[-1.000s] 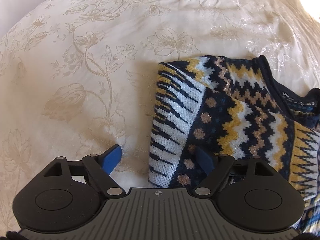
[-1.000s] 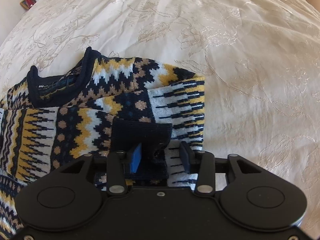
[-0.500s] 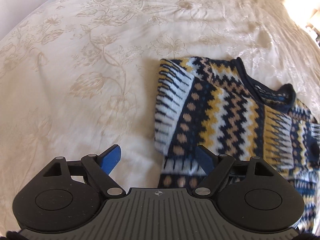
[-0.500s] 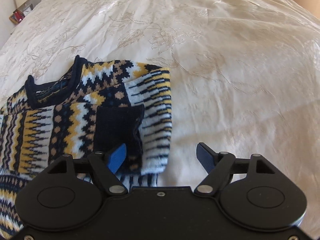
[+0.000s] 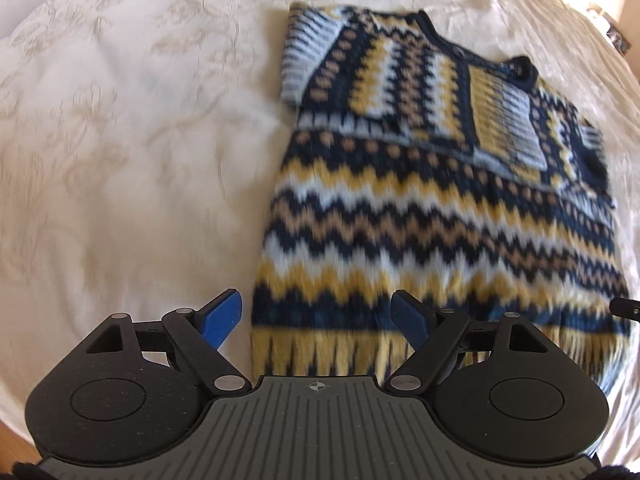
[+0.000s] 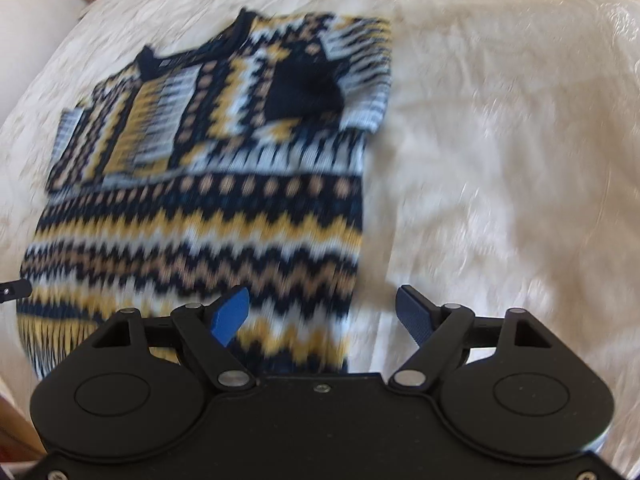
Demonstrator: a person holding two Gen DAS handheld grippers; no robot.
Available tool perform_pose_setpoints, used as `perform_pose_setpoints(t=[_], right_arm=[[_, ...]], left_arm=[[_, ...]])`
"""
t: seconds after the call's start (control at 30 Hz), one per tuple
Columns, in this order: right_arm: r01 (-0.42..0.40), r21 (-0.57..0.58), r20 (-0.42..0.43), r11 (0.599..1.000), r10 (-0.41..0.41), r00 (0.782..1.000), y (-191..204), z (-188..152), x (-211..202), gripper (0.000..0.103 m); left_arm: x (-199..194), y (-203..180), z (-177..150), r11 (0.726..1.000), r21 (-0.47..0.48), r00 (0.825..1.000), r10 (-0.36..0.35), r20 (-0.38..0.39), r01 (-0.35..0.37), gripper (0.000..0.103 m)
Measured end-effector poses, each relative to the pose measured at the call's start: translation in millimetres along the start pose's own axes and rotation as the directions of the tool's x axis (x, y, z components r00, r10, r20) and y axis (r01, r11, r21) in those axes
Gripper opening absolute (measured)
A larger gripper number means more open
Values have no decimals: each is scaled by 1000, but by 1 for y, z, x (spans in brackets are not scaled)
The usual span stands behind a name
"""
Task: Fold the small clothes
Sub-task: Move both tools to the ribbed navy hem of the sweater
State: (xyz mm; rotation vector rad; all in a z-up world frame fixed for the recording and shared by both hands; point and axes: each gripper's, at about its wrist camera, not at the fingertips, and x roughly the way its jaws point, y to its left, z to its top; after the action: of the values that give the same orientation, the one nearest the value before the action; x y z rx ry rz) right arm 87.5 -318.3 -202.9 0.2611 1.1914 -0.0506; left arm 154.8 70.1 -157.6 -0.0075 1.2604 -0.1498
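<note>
Left gripper (image 5: pixel 318 316): jaws spread wide, empty, above sweater (image 5: pixel 420 208) hem. Right gripper (image 6: pixel 322 312): jaws opening, empty, above opposite hem corner. Bedspread (image 5: pixel 120 160) beneath.

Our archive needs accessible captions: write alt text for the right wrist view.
A patterned knit sweater in navy, yellow, tan and white lies flat on a cream floral bedspread, both sleeves folded in across its chest. The right hand-held gripper hangs open above the sweater's near right corner, gripping nothing.

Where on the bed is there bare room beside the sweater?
Bare bedspread lies left of the sweater in the left view, and right of it and beyond its collar in the right view. Only the sweater's patch is occupied.
</note>
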Motion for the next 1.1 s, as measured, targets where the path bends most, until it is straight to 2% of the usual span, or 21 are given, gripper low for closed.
perform_pose_setpoints(t=[0.23, 0.37, 0.47, 0.67, 0.9, 1.1], right_arm=[[-7, -135, -41, 991, 1, 999, 7, -31, 2, 90], [-20, -178, -59, 984, 10, 998, 7, -39, 10, 94], [-43, -208, -66, 977, 30, 997, 8, -41, 17, 102], [-62, -209, -62, 976, 50, 997, 3, -43, 28, 103], [-80, -219, -3, 973, 81, 997, -1, -50, 26, 103], [-27, -262, 95, 965, 54, 994, 7, -62, 24, 103]], left_arm=[[9, -13, -36, 999, 19, 999, 31, -26, -31, 83], [18, -14, -41, 999, -11, 998, 48, -28, -49, 90], [25, -15, -43, 998, -19, 998, 64, -30, -64, 92], [30, -16, -41, 996, -17, 995, 88, -39, -89, 102], [38, -20, -36, 995, -6, 994, 102, -44, -102, 103], [40, -17, -38, 997, -25, 997, 77, -21, -77, 103]])
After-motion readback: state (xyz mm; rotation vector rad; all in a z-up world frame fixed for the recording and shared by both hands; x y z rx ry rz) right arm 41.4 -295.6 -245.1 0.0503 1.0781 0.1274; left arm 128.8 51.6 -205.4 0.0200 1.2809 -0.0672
